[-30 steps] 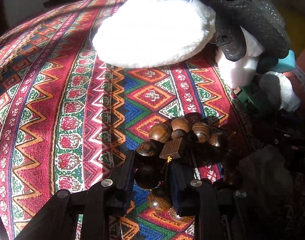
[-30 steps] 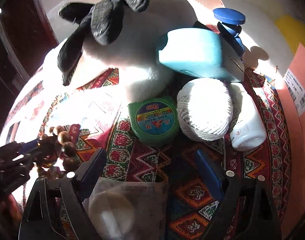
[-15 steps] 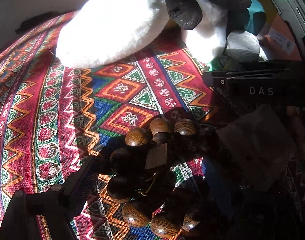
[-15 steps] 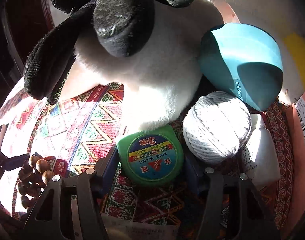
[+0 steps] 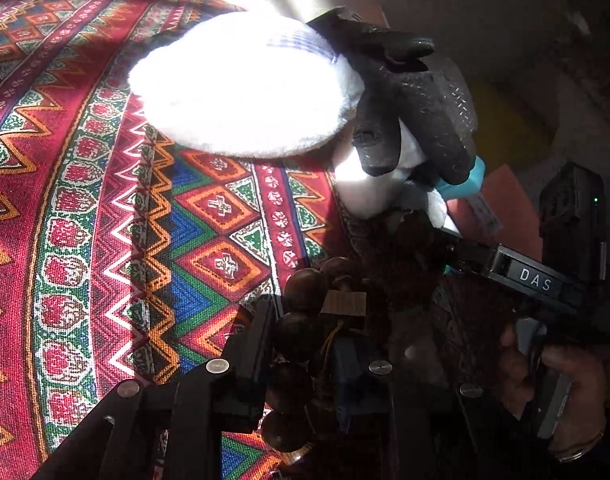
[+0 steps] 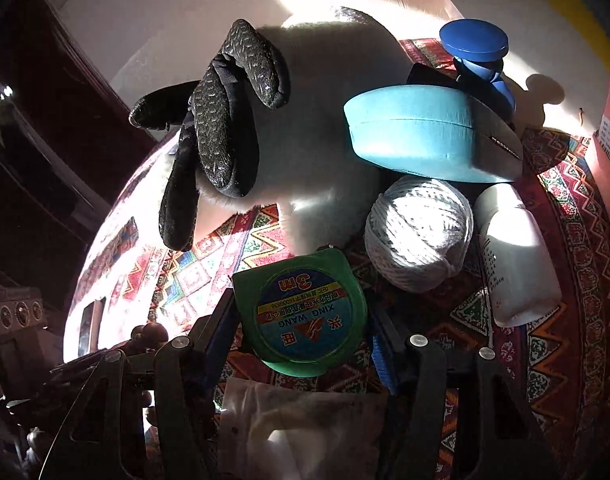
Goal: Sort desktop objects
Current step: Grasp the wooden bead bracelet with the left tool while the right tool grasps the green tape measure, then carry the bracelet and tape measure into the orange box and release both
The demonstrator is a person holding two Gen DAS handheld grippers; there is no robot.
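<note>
— What have you got in each hand right now?

— In my left gripper (image 5: 309, 340) one string of dark wooden beads (image 5: 305, 300), pinched between the two fingers, with a single square wooden tag hanging among the beads. The string sits low over the patterned tablecloth (image 5: 105, 200). My right gripper (image 6: 301, 332) is clamped on one green tape measure (image 6: 305, 312), a finger on each side of its case.

— Any writing on it?

— Its round blue label reads "3m" and "XING WANG", upside down from my side, plus some characters I cannot make out.

— And beyond the tape measure?

— Just behind it, one ball of white string (image 6: 419, 234), and beside that one white bottle (image 6: 513, 256) lying on its side; its print is too small to read. Farther back, one teal case (image 6: 421, 136) with one blue round-topped object (image 6: 475, 46) behind it. One white plush toy (image 6: 325, 140) with black limbs fills the middle.

— Anything else lettered?

— From the left camera, my right tool (image 5: 537, 280) shows "DAS" on its body, with my hand (image 5: 553, 384) on the handle.
</note>
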